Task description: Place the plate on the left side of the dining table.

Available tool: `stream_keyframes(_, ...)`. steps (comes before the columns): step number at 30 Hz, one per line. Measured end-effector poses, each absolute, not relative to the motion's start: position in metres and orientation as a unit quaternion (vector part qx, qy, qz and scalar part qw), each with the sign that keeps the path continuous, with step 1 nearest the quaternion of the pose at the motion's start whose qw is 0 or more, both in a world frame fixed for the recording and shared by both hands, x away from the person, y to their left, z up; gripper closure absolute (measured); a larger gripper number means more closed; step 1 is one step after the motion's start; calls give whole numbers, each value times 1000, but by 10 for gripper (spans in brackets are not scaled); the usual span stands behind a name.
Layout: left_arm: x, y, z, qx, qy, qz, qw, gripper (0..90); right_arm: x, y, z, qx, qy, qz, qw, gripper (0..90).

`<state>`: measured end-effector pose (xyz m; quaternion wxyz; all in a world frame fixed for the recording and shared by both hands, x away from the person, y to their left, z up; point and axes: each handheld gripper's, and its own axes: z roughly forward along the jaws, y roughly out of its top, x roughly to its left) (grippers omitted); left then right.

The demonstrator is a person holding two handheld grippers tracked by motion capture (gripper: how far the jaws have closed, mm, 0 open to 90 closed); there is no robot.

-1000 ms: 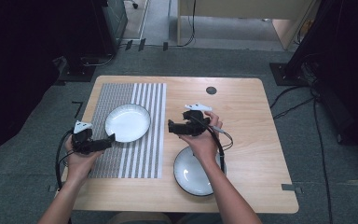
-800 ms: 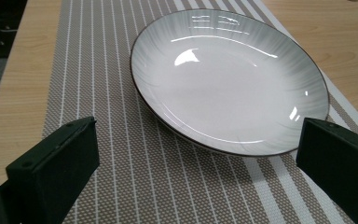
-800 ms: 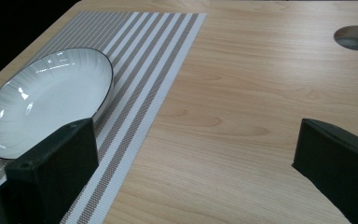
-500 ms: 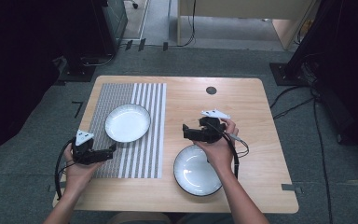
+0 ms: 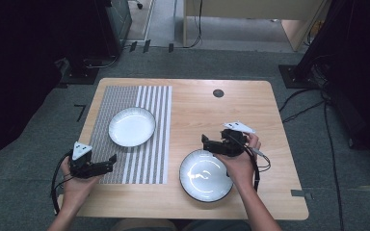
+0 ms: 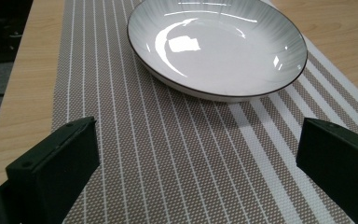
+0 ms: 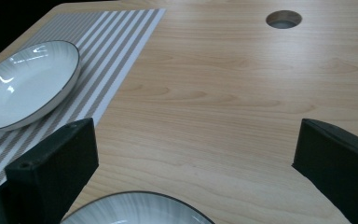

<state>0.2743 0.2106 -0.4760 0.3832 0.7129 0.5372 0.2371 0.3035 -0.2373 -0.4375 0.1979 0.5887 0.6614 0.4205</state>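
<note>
Near counter edge: dark-rimmed white ceramic bowl (image 5: 206, 174) on bare wood, right gripper (image 5: 211, 143) just above its far rim, fingers spread, empty. Left gripper (image 5: 107, 162) likewise open. Farther: second white bowl (image 5: 132, 126) on striped woven placemat (image 5: 150, 159). Judged: one placed, one left.

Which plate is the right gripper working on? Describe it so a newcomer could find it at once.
Start at the wooden table and go to its near edge, right of the striped mat. The plate there lies on bare wood, just below the open right gripper. The other plate sits on the mat.
</note>
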Motion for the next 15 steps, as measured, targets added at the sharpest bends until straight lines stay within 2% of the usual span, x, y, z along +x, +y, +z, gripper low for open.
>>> stream_keyframes(15,258,228,-491,711,546,247,368,0,275,-291,-450,614,632,424,209,0)
